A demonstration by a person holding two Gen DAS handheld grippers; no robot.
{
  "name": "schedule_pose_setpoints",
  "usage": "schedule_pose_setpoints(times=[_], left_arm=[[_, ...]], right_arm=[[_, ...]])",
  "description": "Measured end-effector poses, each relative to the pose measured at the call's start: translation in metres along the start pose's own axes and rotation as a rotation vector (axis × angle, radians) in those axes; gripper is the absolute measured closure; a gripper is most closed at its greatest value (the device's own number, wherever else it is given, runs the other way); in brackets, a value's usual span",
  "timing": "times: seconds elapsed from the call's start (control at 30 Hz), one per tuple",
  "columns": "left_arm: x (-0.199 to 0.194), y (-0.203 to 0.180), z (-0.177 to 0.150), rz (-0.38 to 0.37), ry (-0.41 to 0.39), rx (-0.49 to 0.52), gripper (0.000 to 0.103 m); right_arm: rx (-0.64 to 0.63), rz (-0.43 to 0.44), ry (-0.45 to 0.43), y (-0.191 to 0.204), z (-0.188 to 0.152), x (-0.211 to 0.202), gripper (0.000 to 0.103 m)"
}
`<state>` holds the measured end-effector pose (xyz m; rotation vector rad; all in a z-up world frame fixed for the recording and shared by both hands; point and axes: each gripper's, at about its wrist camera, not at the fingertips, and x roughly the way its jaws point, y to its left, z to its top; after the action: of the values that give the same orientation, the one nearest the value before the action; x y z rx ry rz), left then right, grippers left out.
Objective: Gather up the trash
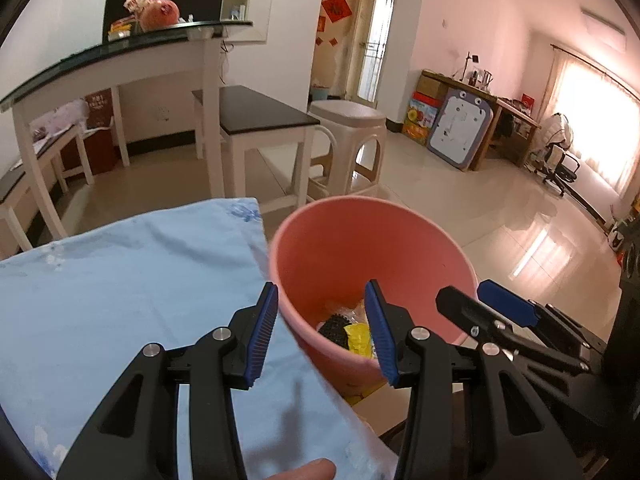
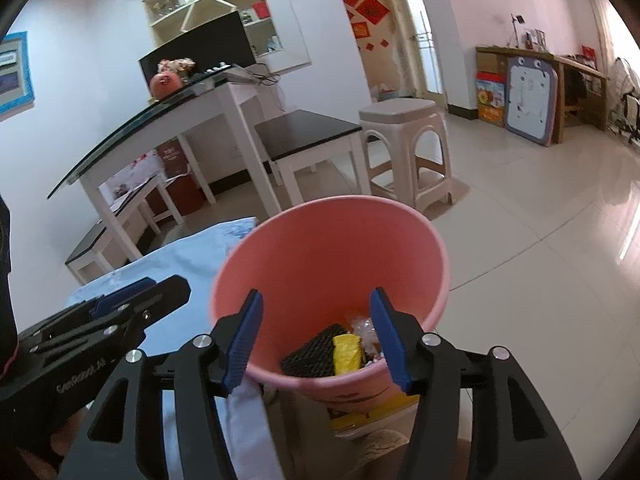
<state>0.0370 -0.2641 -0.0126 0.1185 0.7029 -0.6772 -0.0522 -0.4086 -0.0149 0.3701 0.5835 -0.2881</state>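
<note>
A pink bucket (image 1: 340, 240) (image 2: 320, 248) stands beside a table covered with a light blue cloth (image 1: 120, 280) (image 2: 188, 256). At its bottom lie a yellow wrapper (image 1: 358, 338) (image 2: 346, 354), a black mesh piece (image 1: 335, 330) (image 2: 310, 352) and some clear plastic (image 2: 364, 328). My left gripper (image 1: 321, 286) (image 2: 166, 280) is open and holds nothing, hovering over the cloth's edge and the bucket's left rim. Over the bucket's mouth my right gripper (image 2: 317, 294) (image 1: 464, 290) stands open, also holding nothing.
Beyond the bucket stand a white glass-topped table (image 1: 120, 52), a dark-topped bench (image 1: 260, 110) and a beige plastic stool (image 1: 348, 120) (image 2: 404, 116). Shiny tiled floor (image 1: 500, 220) stretches to the right. A fingertip (image 1: 312, 470) shows at the bottom edge.
</note>
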Motion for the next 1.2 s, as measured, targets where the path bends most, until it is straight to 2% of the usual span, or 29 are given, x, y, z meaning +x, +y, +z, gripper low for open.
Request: schedule_pose_setpoints(times=[0.2,0.37,0.67,1.2], left_arm=[[-0.025,0.011,-0.003,0.031,-0.027,-0.025,0.058],[-0.043,0.022,-0.008,0.065,-0.047,-0.040,0.058],[-0.074,0.041,-0.020,0.121,-0.084,-0.076,0.058],[-0.102,0.061,-0.036,0.167,-0.108,-0.115,0.058]], right_arm=[[-0.041,0.014,-0.031,0.023,-0.006,-0.019,0.037],[-0.065,0.031,-0.045,0.039,-0.011,-0.030,0.035],[-0.115,0.061,-0.075,0.069,-0.022,-0.049,0.034],[-0.174,0.084,-0.089,0.101,-0.034,-0.069,0.034]])
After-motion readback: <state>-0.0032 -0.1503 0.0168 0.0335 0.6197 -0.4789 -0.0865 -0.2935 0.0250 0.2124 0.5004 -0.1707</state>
